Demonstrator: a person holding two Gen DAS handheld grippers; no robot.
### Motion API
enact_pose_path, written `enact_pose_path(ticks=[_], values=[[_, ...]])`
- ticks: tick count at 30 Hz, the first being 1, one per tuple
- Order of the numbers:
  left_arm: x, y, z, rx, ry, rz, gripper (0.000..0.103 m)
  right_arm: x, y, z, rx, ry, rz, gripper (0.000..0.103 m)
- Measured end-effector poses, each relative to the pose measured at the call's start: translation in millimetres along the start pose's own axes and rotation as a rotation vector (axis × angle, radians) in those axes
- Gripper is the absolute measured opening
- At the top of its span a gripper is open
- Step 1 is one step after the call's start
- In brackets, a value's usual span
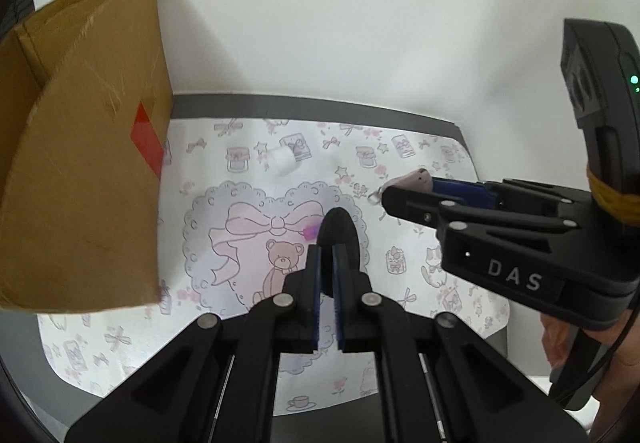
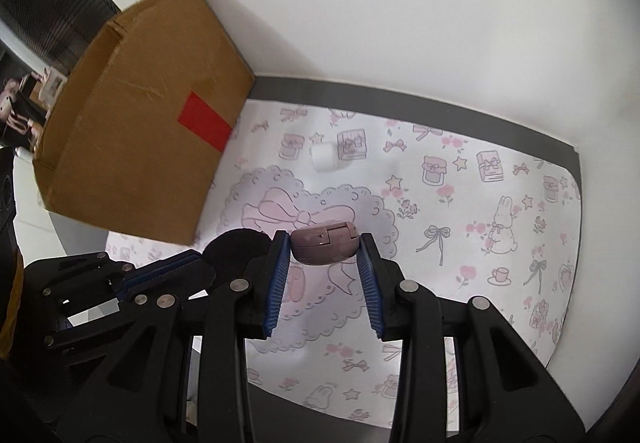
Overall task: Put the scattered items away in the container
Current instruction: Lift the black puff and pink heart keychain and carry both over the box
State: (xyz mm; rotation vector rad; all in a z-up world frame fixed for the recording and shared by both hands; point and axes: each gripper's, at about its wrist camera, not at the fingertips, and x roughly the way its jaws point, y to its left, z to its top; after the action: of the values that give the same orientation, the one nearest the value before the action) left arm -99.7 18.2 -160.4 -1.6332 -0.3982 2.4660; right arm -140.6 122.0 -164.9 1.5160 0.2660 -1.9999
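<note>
**Both grippers loaded beside the cardboard box**

The right gripper [image 2: 323, 243] is being held moderately apart, its blue pads pressed on either end of a mauve egg-shaped case [image 2: 323, 245], which is being carried above the patterned mat [image 2: 500, 171], to the right of the cardboard box [image 2: 136, 147]. The left gripper [image 1: 327, 259] is being kept narrow, its jaws clamped on a thin black disc [image 1: 340, 239] standing edge-on between them, also just right of the box. A small white cube [image 2: 325, 157] is lying on the mat, near the box's right wall and beyond both grippers.

The case is being gripped only at the fingertips and on its rounded ends, so it is judged likely to be squeezed out or rolled free if the gripper is tilted on the way to the box. The two grippers are being worked close together, and a knock between them could be caused by both being moved toward the box opening at once. The box wall is tall and could be clipped by a low approach.
</note>
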Motion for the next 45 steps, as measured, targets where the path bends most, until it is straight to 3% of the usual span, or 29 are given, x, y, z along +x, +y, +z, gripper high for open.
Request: enact_pose_path(ticks=[21,45], values=[[-74.6,19.0,16.8,0.159,-0.113,-0.047,0.005,-74.9,57.3,2.5,0.06,-0.164,-0.09,0.036],[-115.4,42.3,24.1,0.183,-0.203,-0.085,0.005,-104.7,91.7,9.6,0.084,-0.247,-0.121,0.036]])
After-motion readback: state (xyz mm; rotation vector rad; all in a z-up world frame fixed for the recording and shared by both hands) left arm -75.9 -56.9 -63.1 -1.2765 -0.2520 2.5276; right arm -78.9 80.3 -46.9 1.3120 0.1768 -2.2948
